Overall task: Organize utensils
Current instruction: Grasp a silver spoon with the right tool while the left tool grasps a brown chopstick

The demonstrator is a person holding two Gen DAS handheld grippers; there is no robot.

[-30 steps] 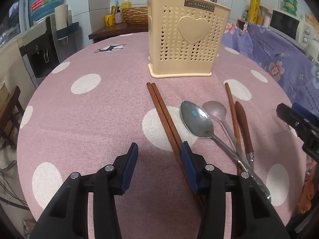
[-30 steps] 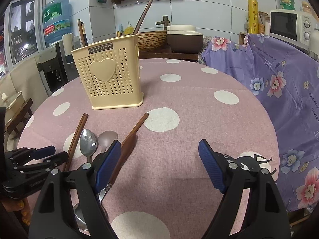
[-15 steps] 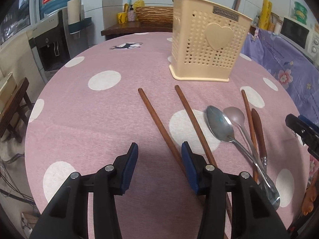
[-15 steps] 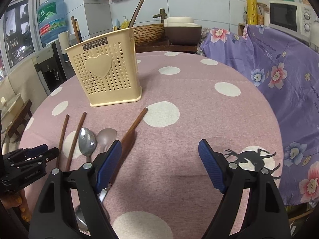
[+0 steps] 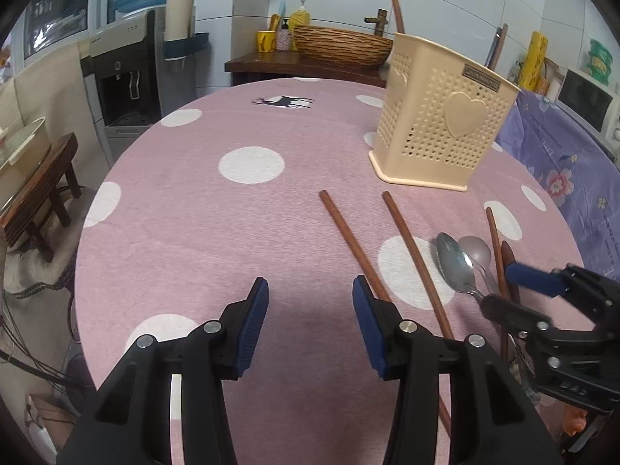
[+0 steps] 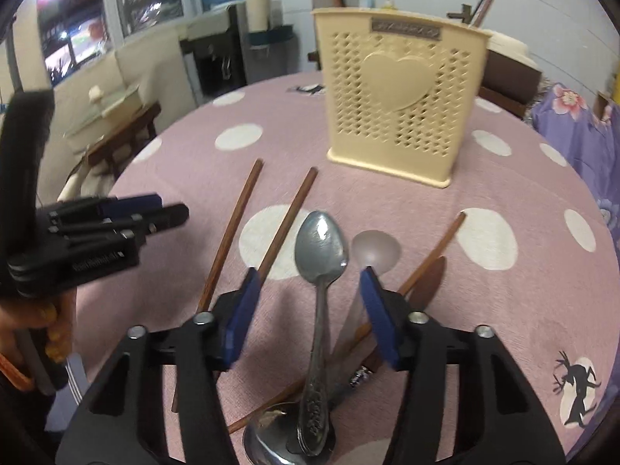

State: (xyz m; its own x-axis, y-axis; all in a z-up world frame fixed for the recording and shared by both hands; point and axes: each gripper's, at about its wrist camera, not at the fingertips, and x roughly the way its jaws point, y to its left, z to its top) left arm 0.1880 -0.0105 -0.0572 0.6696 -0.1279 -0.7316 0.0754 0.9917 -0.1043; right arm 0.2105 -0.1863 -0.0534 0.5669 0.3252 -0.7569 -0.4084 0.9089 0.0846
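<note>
I see a few utensils in the holder (image 6: 399, 97), but the spoons (image 6: 321, 248) and chopsticks (image 5: 350, 240) wait on the tabletop (image 5: 193, 232), my right hand-held gripper (image 6: 308, 310) closing around a spoon ungripped, the left hand-held gripper (image 5: 310, 323) part-open, empty

Shiny metal spoon (image 6: 321, 248); matt tablecloth (image 6: 503, 310)

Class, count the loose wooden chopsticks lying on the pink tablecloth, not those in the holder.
3. Two lie left of the spoons: leftmost chopstick, second chopstick. A third chopstick lies right of them.
</note>
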